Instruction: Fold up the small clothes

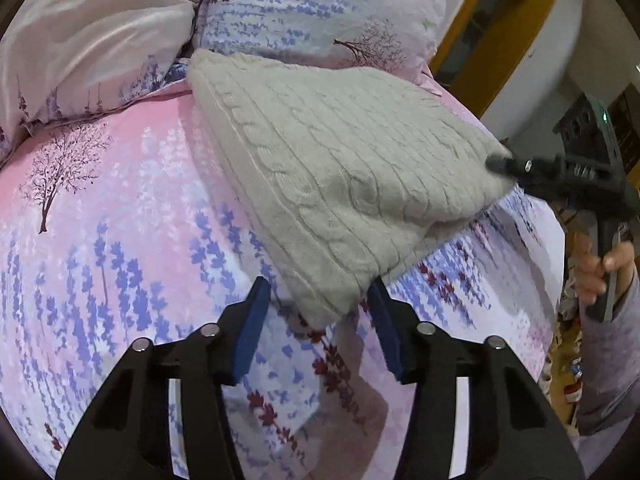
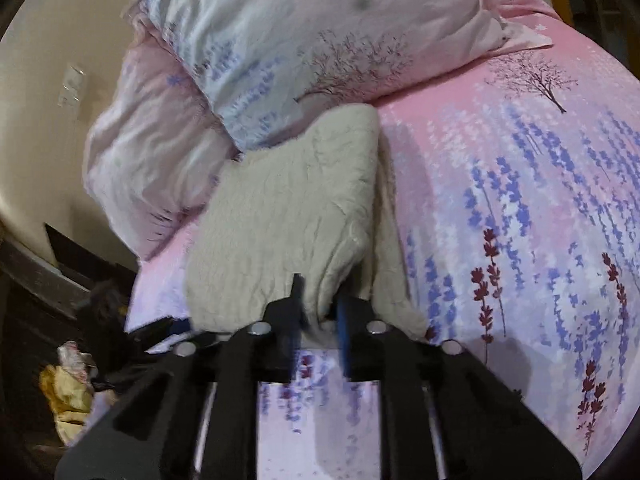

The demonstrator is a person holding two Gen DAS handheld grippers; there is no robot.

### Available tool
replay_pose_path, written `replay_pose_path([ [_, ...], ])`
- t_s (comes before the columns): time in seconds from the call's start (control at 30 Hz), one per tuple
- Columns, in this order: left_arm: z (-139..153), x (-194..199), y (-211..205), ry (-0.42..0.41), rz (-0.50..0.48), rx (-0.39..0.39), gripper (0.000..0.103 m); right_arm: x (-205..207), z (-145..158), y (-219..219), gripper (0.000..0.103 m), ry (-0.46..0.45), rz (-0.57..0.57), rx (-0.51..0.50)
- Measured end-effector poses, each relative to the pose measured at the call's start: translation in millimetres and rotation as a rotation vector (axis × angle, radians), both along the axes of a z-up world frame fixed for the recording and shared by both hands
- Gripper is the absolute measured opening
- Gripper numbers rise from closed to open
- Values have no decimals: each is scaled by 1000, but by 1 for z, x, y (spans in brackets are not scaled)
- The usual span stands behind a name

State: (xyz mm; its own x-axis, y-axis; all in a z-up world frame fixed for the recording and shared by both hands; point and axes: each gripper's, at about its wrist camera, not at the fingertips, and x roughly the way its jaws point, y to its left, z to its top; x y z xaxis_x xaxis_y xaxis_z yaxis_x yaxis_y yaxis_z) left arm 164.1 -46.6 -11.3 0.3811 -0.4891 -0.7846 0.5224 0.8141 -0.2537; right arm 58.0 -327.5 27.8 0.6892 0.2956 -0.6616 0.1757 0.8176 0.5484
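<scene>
Bedding printed with pink and lavender trees covers the bed (image 1: 100, 208), and on it lies the cream cable-knit sweater (image 1: 340, 168), already doubled. Its near corner sits between the left gripper (image 1: 320, 312) jaws, which stand apart, their pads not visibly pressing. The right gripper (image 2: 320, 312) jaws are clenched on the knit's edge, lifting it slightly. Thick and soft, the knit should drape and sag rather than slip, so hems and corners look the best hold. Pillows (image 2: 280, 40) crowd just beyond the jaws, limiting room to spread it.
</scene>
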Motion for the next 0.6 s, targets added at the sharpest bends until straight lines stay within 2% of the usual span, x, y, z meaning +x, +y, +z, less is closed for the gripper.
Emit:
replay_pose_path([
  [0.07, -1, 3, 0, 23, -4, -21, 42, -11, 10, -7, 9, -54, -50, -28],
  [0.17, -2, 7, 1, 37, 3, -44, 41, -23, 26, -17, 8, -121, -90, -25],
  [0.27, -3, 11, 2, 49, 7, -60, 41, -22, 19, -15, 8, -65, -107, -75],
  [0.4, -3, 7, 12, 67, 11, -79, 41, -26, -14, -21, 8, 30, -137, -27],
  [0.53, -1, 1, 12, 60, 2, -60, 42, -35, -25, -16, 8, 41, -162, -15],
  [0.6, 3, -4, 15, 52, -18, -83, 42, -38, -24, -11, 7, 50, -172, -46],
])
